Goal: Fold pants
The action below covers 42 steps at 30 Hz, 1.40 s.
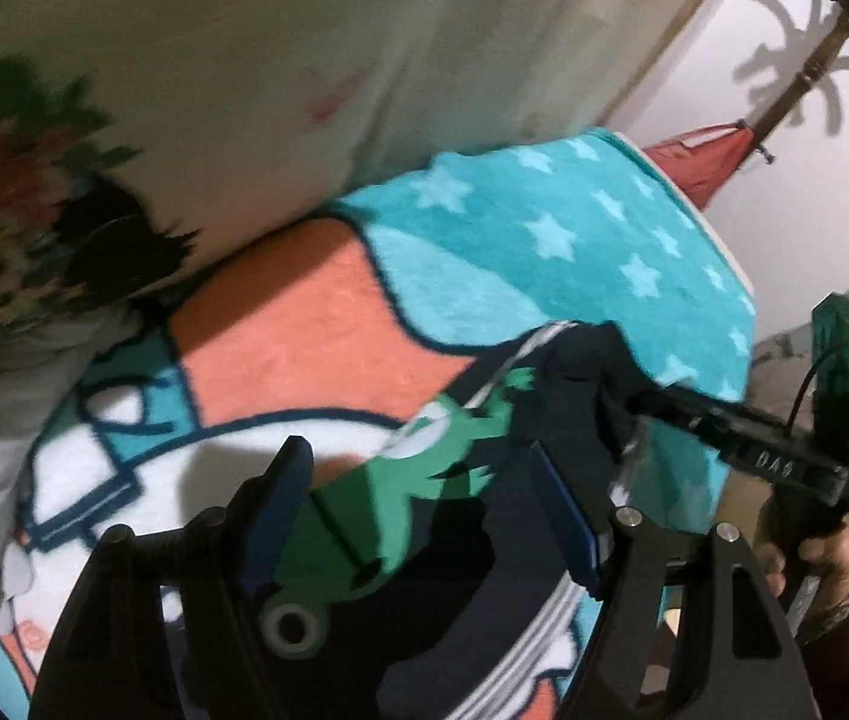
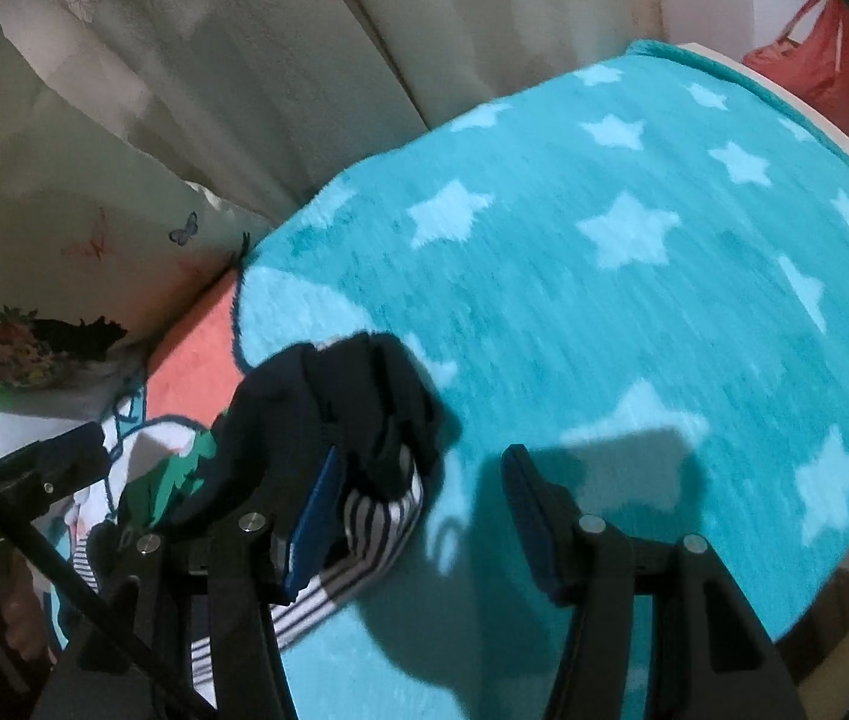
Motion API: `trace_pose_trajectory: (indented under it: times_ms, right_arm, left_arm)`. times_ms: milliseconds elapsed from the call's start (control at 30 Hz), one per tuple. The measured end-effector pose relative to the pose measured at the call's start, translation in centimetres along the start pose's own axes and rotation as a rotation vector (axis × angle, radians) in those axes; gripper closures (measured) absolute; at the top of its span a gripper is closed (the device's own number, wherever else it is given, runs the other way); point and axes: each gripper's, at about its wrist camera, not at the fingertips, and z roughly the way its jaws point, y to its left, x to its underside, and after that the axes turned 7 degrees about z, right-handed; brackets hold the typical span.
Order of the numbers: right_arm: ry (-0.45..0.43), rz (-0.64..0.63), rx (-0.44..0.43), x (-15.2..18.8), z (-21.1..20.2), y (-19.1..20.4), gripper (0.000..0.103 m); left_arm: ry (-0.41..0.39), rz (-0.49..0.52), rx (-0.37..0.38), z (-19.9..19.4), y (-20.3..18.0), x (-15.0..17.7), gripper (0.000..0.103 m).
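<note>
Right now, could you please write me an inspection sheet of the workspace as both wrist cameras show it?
Surface: blanket, turquoise with pale stars, with orange and white patches, spread flat.
Job's things: pants, dark navy with a green figure and a striped band, bunched at one end.
Clutter: floral pillow at the blanket's far edge.
Grippers: left hand-held gripper open over the pants; right hand-held gripper open, one finger against the bunched fabric, nothing clamped.
Cables: thin black cable on the right hand-held gripper's body.
Surroundings: curtain, red bag hanging by a white wall.
</note>
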Motion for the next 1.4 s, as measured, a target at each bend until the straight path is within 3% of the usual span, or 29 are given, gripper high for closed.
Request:
trace_pose_trajectory:
  times_ms: [233,500,767,867,900,933,967,1000,1167,1400]
  right_arm:
    - [0.003,0.021,-0.011,1.0,0.1,0.0,0.042]
    - [-0.003,-0.027,-0.046,0.3,2.1,-0.1,0.042]
    - [0.006,-0.098,-0.099,-0.4,3.5,-0.4,0.040]
    - [0.009,-0.125,-0.126,-0.6,3.8,0.0,0.041]
    - [0.011,-0.136,-0.133,-0.7,4.0,0.2,0.046]
    - [0.018,-0.140,-0.142,-0.8,4.1,0.3,0.060]
    - [0.035,-0.142,-0.160,-0.8,4.4,0.4,0.067]
    - [0.057,-0.146,-0.178,-0.9,4.7,0.6,0.073]
    - [0.068,-0.122,-0.213,-1.2,3.9,0.8,0.080]
    - [0.039,-0.225,-0.210,0.2,1.1,4.7,0.080]
  left_arm:
    - [0.003,0.012,0.052,2.4,-1.6,-3.0,0.029]
    - [0.100,0.116,-0.007,8.5,-5.1,-6.1,0.029]
    - [0.205,0.079,0.067,13.9,-6.6,-8.8,0.028]
    - [0.219,0.123,0.049,14.4,-7.8,-9.1,0.028]
    - [0.227,0.132,0.040,14.4,-8.1,-9.1,0.038]
    - [0.236,0.142,0.040,14.5,-8.3,-9.1,0.050]
    - [0.250,0.146,0.060,14.5,-8.5,-9.1,0.084]
    - [0.278,0.140,0.079,14.7,-8.5,-9.0,0.091]
    - [0.228,0.105,0.092,12.7,-7.6,-9.0,0.092]
    - [0.102,0.050,0.101,7.0,-5.9,-7.1,0.093]
